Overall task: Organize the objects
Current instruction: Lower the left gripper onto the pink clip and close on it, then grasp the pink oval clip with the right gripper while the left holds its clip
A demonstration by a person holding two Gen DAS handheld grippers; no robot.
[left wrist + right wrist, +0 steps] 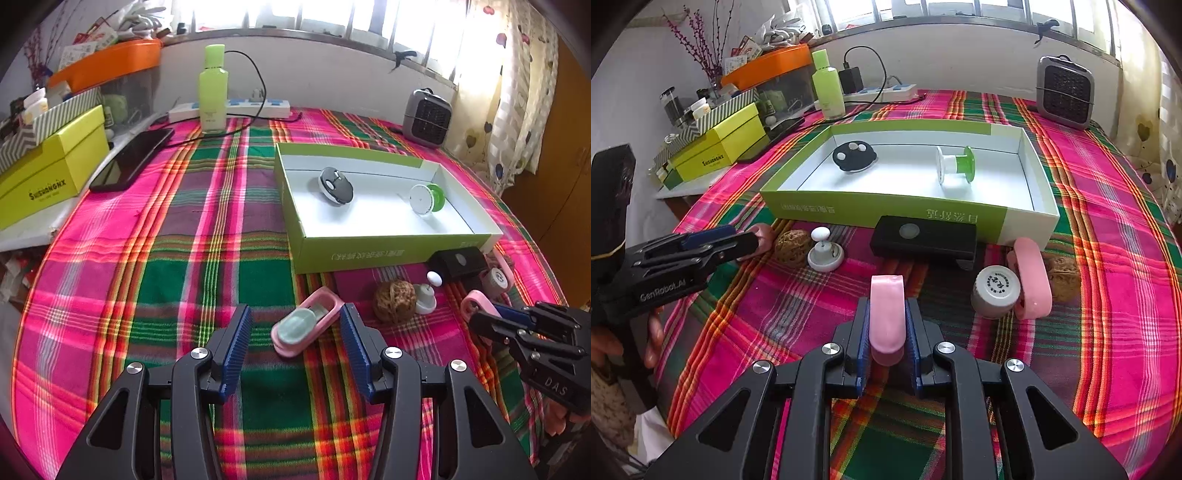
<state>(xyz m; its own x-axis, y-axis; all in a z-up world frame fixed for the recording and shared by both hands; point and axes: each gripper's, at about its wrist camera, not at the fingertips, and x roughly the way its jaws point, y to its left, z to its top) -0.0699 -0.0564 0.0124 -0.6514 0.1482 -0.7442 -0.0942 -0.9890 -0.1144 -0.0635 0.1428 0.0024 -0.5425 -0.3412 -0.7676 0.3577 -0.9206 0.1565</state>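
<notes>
A plaid cloth [1108,229] covered the table, and a green tray [886,212] at mid-frame held a black disc [854,157] and a green spool [955,164], with a black box [925,240], a walnut [792,246] and a grey cap [995,295] crowding the tray's near wall. The right gripper [887,325] was clamped on a pink clip [886,314] at lower centre. Only the left wrist view showed the left gripper [295,338] half open around a second pink clip [304,321] lying on the cloth, pads apart from it.

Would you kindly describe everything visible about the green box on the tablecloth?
The green box is a shallow, open, rectangular cardboard tray, lime green outside with a pale end section and printed characters, white inside. It lies flat on the plaid cloth. Inside sit a black disc and a green-and-white spool. A black block lies against its near wall.
</notes>
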